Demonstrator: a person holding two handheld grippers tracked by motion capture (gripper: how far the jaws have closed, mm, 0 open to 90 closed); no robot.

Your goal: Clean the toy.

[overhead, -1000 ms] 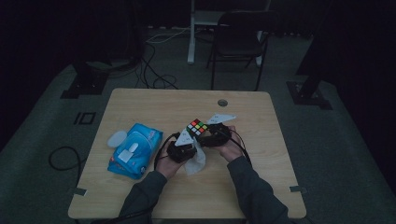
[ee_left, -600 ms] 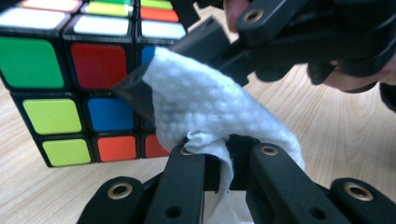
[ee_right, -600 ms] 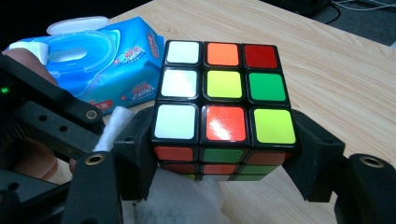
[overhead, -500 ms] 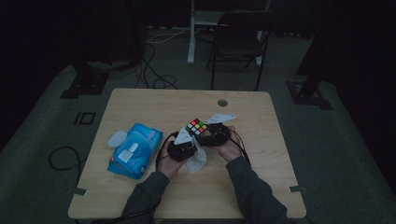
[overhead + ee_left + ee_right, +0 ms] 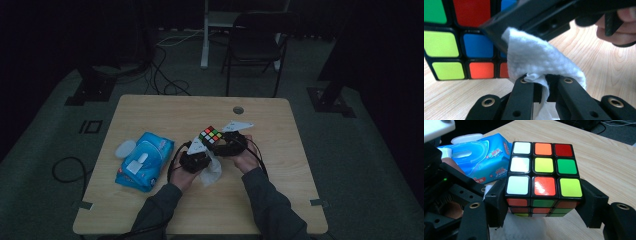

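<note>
Work: wiping a cube (image 5: pixel 543 180) with a wipe (image 5: pixel 541 60); judged mid-wipe.
Cube: near the table's (image 5: pixel 165 112) middle, just left of the right hand; clamped between the right gripper (image 5: pixel 544 207) jaws, which press its two opposite sides; white, orange and red row facing up.
Left gripper (image 5: pixel 541 83): jaws closed tight on a bunched fold of the wipe; the rest hangs loose over the table.
Key relation: cube lies just beyond and left of the wipe as the left gripper looks; wipe sits against the cube's side by the right gripper's jaw; next stroke probably runs across that face.
Pack (image 5: pixel 145 160): blue; lid open; left of both hands.
</note>
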